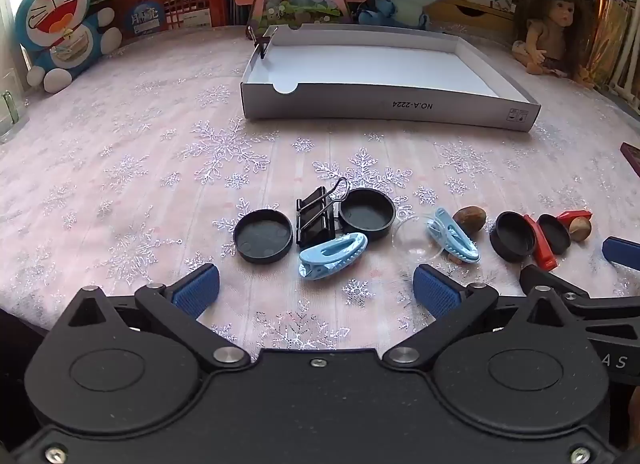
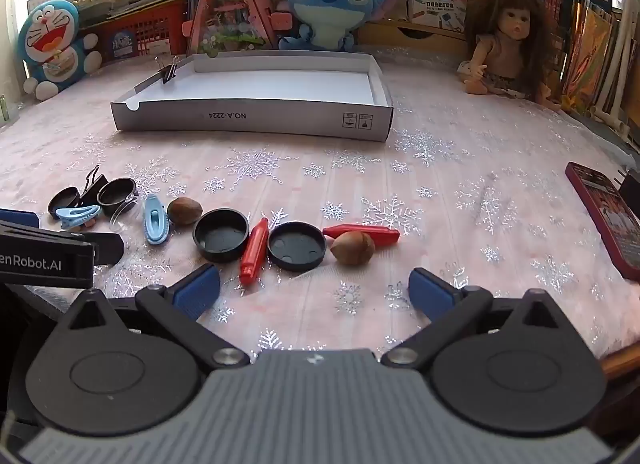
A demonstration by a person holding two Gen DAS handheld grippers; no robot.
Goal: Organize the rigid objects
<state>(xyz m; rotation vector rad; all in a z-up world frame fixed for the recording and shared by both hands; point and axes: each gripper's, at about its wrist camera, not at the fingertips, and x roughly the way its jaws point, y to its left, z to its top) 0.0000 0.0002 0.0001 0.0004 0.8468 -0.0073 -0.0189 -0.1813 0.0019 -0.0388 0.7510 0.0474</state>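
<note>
A row of small objects lies on the tablecloth. In the left wrist view: a black lid (image 1: 263,236), a black binder clip (image 1: 316,216), a second black lid (image 1: 368,213), two blue clips (image 1: 333,255) (image 1: 454,239), a clear dome (image 1: 418,236) and a nut (image 1: 471,217). In the right wrist view: two black lids (image 2: 221,235) (image 2: 297,246), two red pegs (image 2: 254,250) (image 2: 362,233) and a nut (image 2: 353,248). My left gripper (image 1: 316,292) is open, just short of the blue clip. My right gripper (image 2: 314,290) is open, just short of the lid and nut. The white box (image 1: 384,106) stands beyond.
A small binder clip (image 2: 168,70) grips the box's left wall. Plush toys (image 1: 60,28) (image 2: 328,8), a doll (image 2: 508,48), a red basket and books line the back. A red phone (image 2: 604,212) lies at the right edge.
</note>
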